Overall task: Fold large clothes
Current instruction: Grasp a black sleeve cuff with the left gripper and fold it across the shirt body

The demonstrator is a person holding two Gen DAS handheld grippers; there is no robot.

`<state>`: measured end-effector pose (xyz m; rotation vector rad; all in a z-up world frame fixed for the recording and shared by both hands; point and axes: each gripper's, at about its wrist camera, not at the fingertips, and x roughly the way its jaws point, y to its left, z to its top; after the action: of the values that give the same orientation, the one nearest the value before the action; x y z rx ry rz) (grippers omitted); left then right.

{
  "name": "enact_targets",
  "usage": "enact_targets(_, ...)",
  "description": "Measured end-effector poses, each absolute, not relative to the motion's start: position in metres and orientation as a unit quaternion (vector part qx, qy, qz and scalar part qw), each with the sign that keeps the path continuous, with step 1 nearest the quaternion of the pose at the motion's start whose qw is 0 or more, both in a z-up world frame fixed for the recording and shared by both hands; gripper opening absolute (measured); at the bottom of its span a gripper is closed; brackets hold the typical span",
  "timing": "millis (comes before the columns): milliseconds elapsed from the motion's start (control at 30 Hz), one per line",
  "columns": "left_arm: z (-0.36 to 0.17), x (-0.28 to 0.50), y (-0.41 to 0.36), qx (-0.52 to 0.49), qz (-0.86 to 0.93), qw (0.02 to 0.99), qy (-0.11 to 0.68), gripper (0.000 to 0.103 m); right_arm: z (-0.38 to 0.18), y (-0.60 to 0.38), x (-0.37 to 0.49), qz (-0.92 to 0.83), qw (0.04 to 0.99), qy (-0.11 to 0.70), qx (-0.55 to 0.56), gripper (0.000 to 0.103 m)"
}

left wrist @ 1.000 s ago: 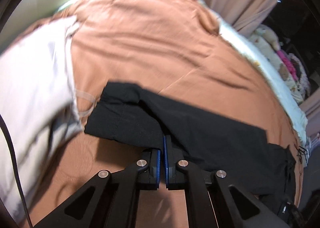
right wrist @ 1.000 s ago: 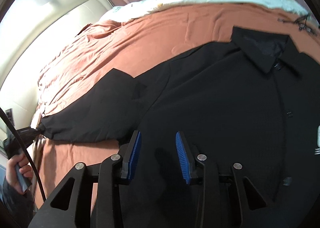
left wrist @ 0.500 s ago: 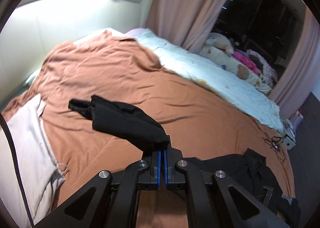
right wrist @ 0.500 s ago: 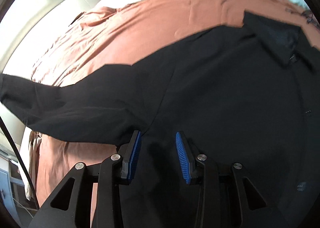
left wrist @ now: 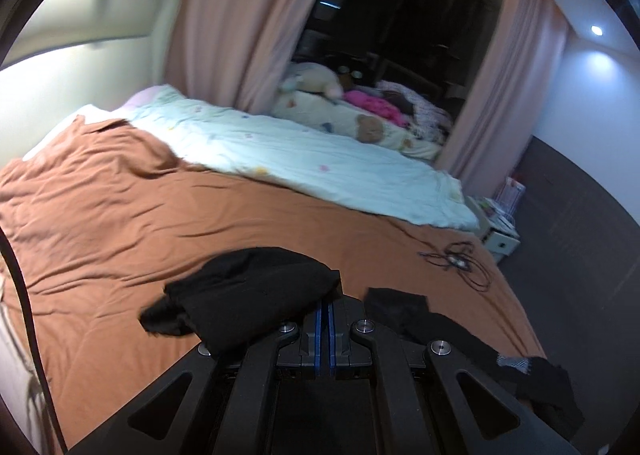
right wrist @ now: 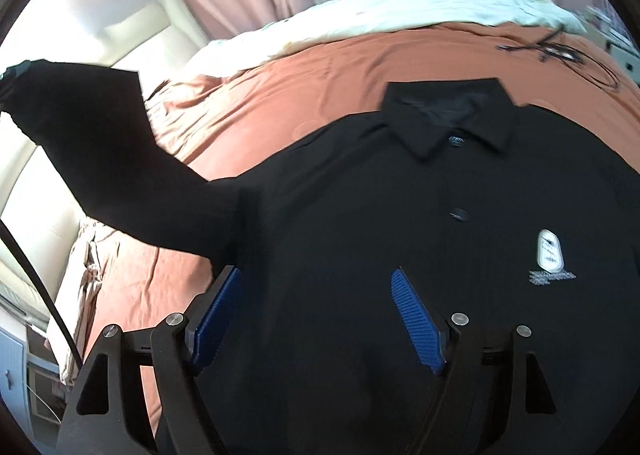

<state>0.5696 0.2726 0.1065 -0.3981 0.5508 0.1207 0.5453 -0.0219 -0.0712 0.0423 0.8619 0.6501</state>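
Pink curtains (left wrist: 224, 35) are framing a dark window (left wrist: 400, 15). A bed (left wrist: 120, 215) is wearing a rust-brown sheet, a pale quilt (left wrist: 300, 163) lying alongside. A ceiling spotlight (left wrist: 597, 30) is glowing.

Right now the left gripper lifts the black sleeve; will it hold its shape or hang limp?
Probably limp: the sleeve sags from the left gripper and bunches over its fingers. It seems light, since a small pinch holds it. The shirt lies flat, so it may drag slightly on the bedspread.
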Motion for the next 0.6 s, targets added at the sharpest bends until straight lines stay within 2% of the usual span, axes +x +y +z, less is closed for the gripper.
enact_targets(367, 0.113, 0.636, 0.138, -0.162, -0.065, 0.941, 0.290, 0.002, -0.065, -0.142, 0.521, 0.246, 0.887, 0.388, 0.058, 0.076)
enact_targets(600, 0.072, 0.679, 0.048, -0.144, -0.162, 0.916, 0.337, 0.002, -0.067, -0.195, 0.512, 0.210, 0.895, 0.387, 0.077, 0.076)
